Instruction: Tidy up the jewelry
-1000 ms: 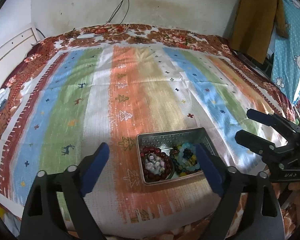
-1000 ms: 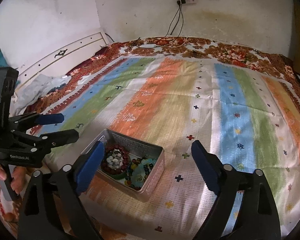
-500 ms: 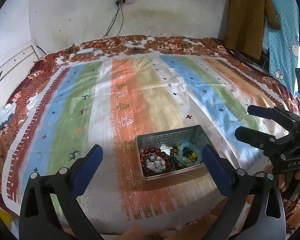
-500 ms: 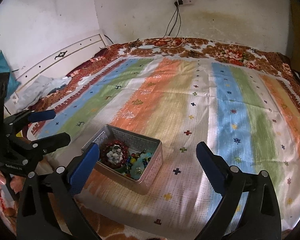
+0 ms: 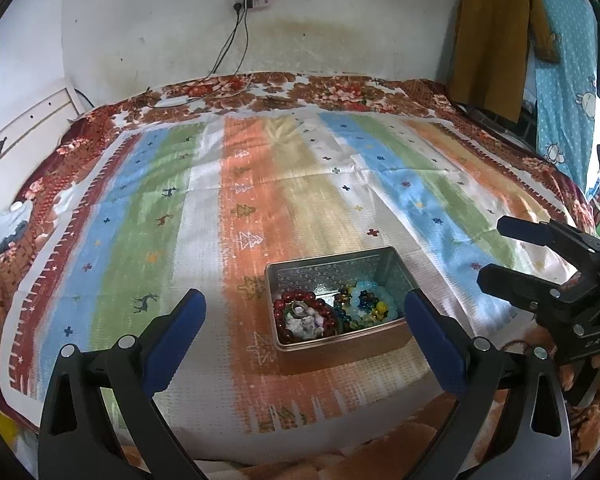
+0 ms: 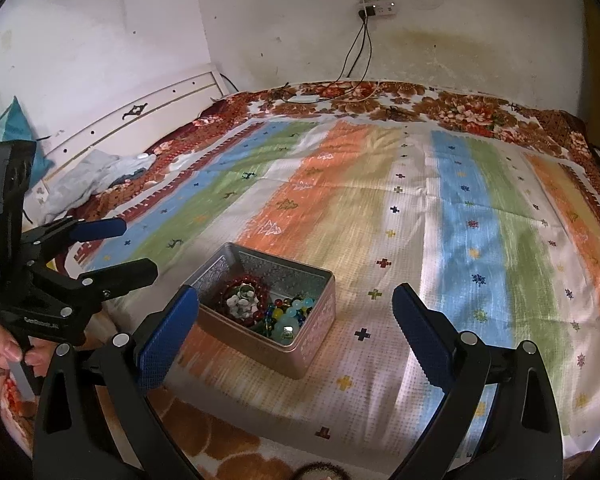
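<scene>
A metal tin (image 5: 392, 270) is sitting open near the front edge of the bed, on the orange band of a striped blanket (image 5: 260, 184), and it is holding the jewelry: a dark red beaded bracelet (image 5: 304, 312) is lying in the half of the tin nearer the left hand, ringing a small heap of pale stones and what looks like a ring, while a tangle of pale blue, yellow, green and dark blue beads (image 5: 366, 306) is filling the other half (individual pieces in that tangle are too small to tell apart). The left gripper (image 5: 304, 320) is hovering just in front of the tin, angled downward, its blue-padded jaws standing wide apart with the tin lying between them in the view and nothing touching the pads. The right gripper (image 6: 296, 320) is likewise tilting down toward the blanket, its jaws spread wide and gripping nothing, with the tin showing beside its left pad. A hand (image 6: 0, 350) is holding the left tool's handle at the lower left of the right wrist view. Beyond the blanket, a floral bedspread (image 6: 460, 112) is reaching to a white wall where a power strip (image 6: 376, 8) is hanging with cables trailing down
</scene>
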Motion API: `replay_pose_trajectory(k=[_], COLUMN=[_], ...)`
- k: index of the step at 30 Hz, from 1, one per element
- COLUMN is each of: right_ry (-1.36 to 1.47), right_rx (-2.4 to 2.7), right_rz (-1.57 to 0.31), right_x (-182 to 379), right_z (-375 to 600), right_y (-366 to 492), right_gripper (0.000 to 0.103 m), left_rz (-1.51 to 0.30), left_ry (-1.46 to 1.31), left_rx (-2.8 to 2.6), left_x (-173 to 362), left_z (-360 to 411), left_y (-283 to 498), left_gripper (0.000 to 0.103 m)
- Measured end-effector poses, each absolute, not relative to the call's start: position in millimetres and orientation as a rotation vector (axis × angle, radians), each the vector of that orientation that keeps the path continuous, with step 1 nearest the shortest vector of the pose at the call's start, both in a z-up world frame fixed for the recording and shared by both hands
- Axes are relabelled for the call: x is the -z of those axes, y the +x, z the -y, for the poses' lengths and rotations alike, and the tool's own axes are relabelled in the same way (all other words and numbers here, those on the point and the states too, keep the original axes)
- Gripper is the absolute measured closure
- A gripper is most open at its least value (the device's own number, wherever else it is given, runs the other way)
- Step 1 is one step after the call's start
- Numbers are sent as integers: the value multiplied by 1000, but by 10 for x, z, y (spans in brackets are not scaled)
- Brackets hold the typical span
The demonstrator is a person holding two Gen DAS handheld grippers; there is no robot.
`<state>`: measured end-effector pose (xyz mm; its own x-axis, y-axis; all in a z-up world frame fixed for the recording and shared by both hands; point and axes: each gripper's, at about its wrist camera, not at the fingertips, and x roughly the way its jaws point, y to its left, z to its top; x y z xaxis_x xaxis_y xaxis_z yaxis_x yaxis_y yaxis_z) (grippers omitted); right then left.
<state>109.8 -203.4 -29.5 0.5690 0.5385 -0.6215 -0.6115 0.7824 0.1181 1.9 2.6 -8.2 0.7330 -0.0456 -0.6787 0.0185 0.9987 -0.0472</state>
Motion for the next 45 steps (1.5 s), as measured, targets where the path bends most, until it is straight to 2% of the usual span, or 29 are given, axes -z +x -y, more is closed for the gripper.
replay_pose_trajectory(k=[23, 45], right_ry=[-112, -110], right_rx=[-671, -666], right_rz=[-696, -683], right_x=[320, 313], right_z=[2050, 2083], right_y=[1090, 1055], right_gripper=[5, 5], left_rz=[-658, -661], left_ry=[13, 15], left_rx=[41, 36], left_x=[8, 7], left_z=[104, 106], left_y=[-95, -108], left_gripper=[6, 6])
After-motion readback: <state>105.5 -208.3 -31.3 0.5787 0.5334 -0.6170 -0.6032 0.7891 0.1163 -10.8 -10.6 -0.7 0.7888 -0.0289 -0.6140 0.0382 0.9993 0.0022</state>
